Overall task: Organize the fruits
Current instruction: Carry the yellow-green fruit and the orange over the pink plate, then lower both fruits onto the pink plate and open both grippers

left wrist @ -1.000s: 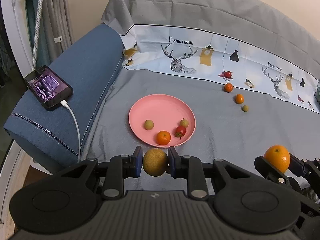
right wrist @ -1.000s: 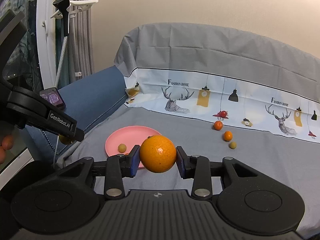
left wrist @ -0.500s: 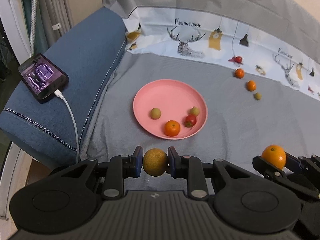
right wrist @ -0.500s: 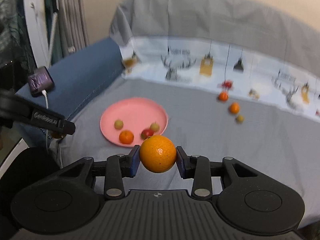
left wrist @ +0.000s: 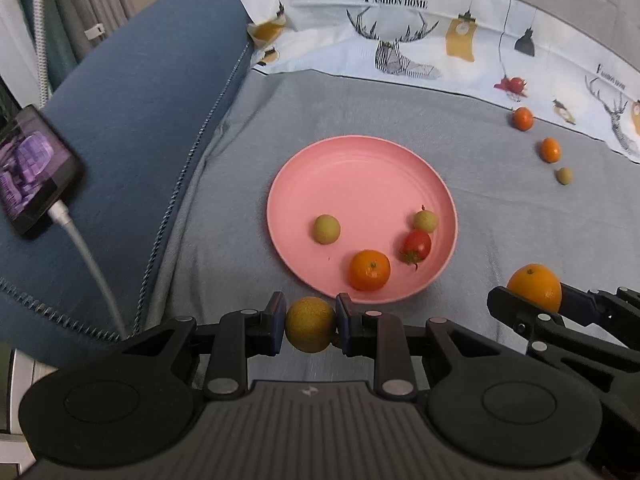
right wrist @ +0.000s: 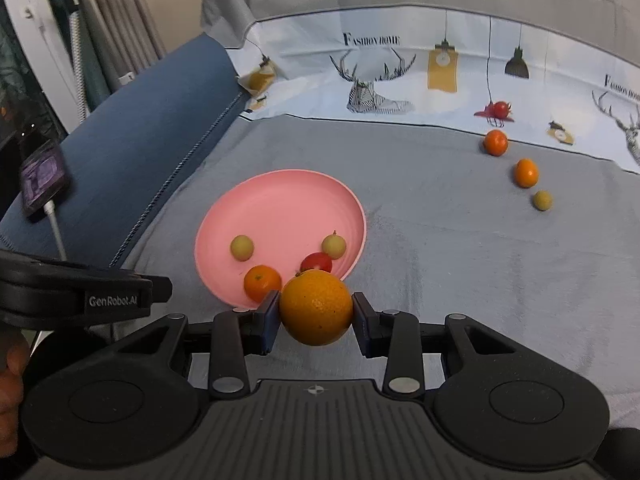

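My left gripper is shut on a yellow-brown round fruit, just short of the near rim of the pink plate. My right gripper is shut on a large orange, above the plate's near right rim; it also shows in the left wrist view. The plate holds two green fruits, a cherry tomato and a small orange.
On the grey sheet at the far right lie a tomato, two small oranges and a green fruit. A phone with a white cable lies on the blue armrest at the left.
Both grippers have moved forward toward the plate and tilted down, each still holding its fruit. The plate is now nearer and lower in both views.
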A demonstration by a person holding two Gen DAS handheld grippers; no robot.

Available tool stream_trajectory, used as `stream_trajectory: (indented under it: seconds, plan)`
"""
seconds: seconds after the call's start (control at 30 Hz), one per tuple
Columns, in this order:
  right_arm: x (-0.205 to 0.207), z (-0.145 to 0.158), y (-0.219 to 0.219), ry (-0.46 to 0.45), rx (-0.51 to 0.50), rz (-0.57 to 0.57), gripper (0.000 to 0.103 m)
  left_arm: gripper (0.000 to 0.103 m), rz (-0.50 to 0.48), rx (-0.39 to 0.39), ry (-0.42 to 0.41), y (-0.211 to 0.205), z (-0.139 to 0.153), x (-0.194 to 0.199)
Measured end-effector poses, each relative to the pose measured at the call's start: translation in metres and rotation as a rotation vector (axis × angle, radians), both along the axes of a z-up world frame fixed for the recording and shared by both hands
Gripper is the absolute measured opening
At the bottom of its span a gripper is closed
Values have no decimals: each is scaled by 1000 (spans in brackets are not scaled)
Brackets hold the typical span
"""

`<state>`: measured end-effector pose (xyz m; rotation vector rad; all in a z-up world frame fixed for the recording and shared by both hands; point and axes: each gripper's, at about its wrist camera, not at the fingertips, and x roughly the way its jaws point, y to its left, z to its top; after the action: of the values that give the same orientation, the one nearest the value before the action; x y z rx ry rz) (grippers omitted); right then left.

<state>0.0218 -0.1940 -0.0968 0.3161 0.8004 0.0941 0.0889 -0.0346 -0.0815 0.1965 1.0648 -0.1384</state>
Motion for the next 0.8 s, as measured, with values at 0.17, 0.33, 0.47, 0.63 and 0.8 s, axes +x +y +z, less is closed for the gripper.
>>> stream_trajectory:
  seconds: [0.17,0.33,0.47,0.63,0.8]
  plan:
    - [26,-14,-5,14,-5,-5,39,30,0,12,33,-13,-17,30]
    - [50,-27,-11,34,11,-9,39,30,-8,18,61,-25,-35,52]
    - [66,-33,-13,31,19,-7,39,30,-15,30,79,-29,-48,65]
    - [81,-39,-15,34,39,-8,39,30,-9,44,95,-28,-60,79]
    - [95,-45,-18,43,55,-14,39,30,-22,56,103,-31,-69,91]
